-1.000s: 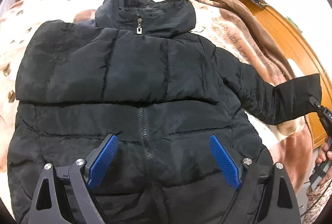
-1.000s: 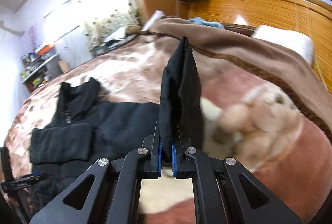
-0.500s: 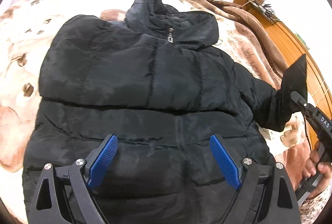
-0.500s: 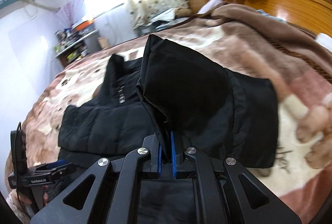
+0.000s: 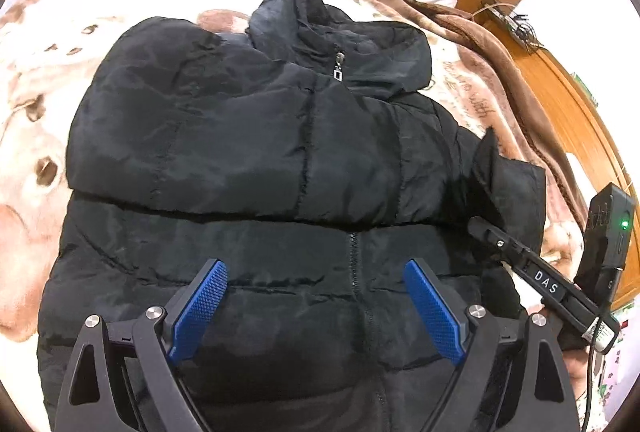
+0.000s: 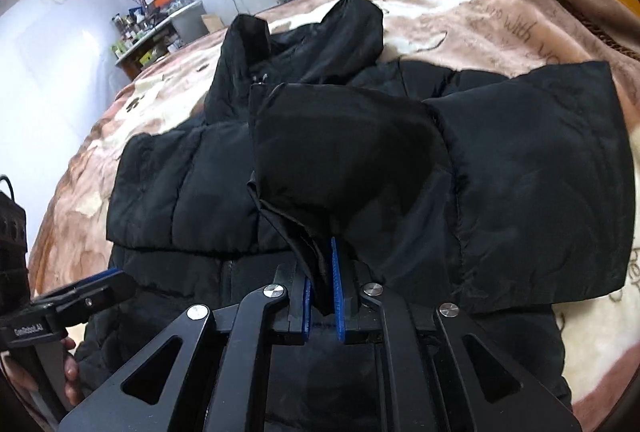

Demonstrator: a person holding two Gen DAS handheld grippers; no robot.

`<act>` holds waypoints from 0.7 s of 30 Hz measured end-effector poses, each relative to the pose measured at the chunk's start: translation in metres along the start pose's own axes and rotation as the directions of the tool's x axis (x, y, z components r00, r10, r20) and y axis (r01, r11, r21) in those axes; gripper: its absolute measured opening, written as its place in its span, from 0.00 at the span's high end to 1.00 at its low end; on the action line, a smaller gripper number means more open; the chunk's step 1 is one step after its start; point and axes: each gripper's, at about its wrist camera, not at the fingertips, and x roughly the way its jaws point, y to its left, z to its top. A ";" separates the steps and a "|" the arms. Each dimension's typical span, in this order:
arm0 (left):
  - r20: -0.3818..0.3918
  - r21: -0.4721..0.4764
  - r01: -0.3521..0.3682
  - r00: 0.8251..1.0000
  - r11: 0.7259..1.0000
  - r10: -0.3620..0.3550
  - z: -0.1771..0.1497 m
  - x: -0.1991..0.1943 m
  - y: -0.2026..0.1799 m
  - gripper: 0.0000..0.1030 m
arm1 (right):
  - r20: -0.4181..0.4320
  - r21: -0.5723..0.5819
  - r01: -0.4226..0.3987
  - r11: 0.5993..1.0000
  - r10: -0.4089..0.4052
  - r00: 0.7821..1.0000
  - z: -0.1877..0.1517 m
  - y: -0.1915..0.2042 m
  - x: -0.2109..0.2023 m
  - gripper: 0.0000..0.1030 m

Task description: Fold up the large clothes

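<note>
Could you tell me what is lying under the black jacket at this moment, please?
The black jacket lies on a brown-and-cream patterned blanket, which shows all around it. Whatever lies beneath the jacket's body is covered. The right claw pinches its sleeve.

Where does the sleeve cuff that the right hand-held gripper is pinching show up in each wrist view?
Left wrist view: the sleeve cuff is at the right edge, standing up above the tip of the right hand-held gripper.
Right wrist view: the cuff fills the lower centre, its edge clamped between the blue pads.
Shared landmark: the jacket's zipper pull at the collar.
</note>
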 end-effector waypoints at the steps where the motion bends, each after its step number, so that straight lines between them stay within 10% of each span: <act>1: 0.000 0.011 -0.003 1.000 1.000 0.003 0.000 0.001 -0.003 0.12 | -0.005 0.018 -0.022 1.000 0.022 1.000 -0.001 -0.002 0.000 0.85; 12: -0.042 0.003 0.055 0.998 0.998 -0.055 0.006 0.024 -0.039 0.12 | 0.017 0.028 -0.115 0.993 0.115 0.993 -0.008 -0.014 -0.042 0.61; 21: -0.129 0.053 0.089 0.988 0.995 -0.082 0.008 0.072 -0.096 0.09 | 0.090 0.070 0.022 0.997 -0.028 0.996 -0.024 -0.065 -0.102 0.60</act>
